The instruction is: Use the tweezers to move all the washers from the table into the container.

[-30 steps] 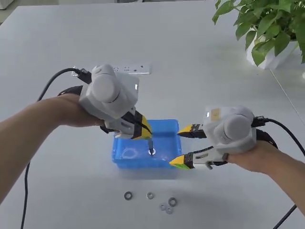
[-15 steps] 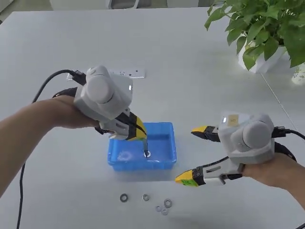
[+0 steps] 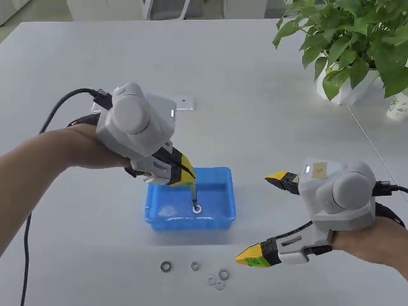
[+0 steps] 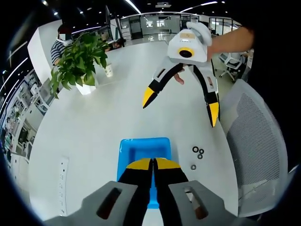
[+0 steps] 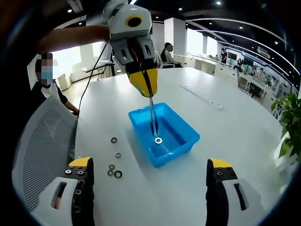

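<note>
While your left gripper (image 3: 183, 174), jaws pressed together on the tweezers (image 3: 194, 193), keeps one washer (image 3: 197, 208) at the tips low inside the blue container (image 3: 220, 220) at frame centre, your right gripper (image 3: 262, 220) has drawn back from the container's right edge to the lower right, jaws spread, empty. Loose washers (image 3: 166, 266): five, on the surface (image 3: 255, 95), lower centre. Judgement: this washer is ready to drop, and five remain.

Left claw (image 3: 189, 181) clamped tight, angled downward, right claw (image 3: 264, 218) spread wide, held level
</note>
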Motion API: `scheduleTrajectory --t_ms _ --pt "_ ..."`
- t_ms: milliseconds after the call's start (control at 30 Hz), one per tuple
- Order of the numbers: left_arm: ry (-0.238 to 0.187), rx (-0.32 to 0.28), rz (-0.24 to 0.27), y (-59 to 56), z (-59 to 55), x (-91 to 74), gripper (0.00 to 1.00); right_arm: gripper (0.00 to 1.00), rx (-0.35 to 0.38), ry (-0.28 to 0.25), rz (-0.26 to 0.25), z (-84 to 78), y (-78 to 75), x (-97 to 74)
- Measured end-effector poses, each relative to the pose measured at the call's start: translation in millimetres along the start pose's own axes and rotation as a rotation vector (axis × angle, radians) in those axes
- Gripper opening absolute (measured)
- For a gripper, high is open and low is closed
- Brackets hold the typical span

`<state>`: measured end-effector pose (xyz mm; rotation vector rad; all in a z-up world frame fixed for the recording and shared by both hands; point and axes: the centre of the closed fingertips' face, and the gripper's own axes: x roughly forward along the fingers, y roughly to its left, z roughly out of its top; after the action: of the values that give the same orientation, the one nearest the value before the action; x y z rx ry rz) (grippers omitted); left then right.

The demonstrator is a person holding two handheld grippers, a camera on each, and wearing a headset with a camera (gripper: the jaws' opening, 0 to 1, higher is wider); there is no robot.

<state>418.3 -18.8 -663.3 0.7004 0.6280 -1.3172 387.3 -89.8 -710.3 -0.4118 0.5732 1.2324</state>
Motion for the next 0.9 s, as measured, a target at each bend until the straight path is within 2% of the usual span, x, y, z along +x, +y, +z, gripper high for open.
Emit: scheduleTrajectory --t_ms 267,700,900 --pt "-0.002 0.005 0.003 -4.6 6.1 -9.4 0.05 1.00 -0.005 -0.003 -0.007 1.1 4.8 -3.8" --pt "-0.007 0.005 0.008 -20.0 15.2 -21.7 0.05 1.00 -0.024 -0.005 -0.022 2.8 8.9 -8.2" --pt "-0.004 0.012 0.003 -29.3 15.3 -22.5 0.05 0.99 -0.032 -0.002 -0.029 0.6 9.9 -9.5"
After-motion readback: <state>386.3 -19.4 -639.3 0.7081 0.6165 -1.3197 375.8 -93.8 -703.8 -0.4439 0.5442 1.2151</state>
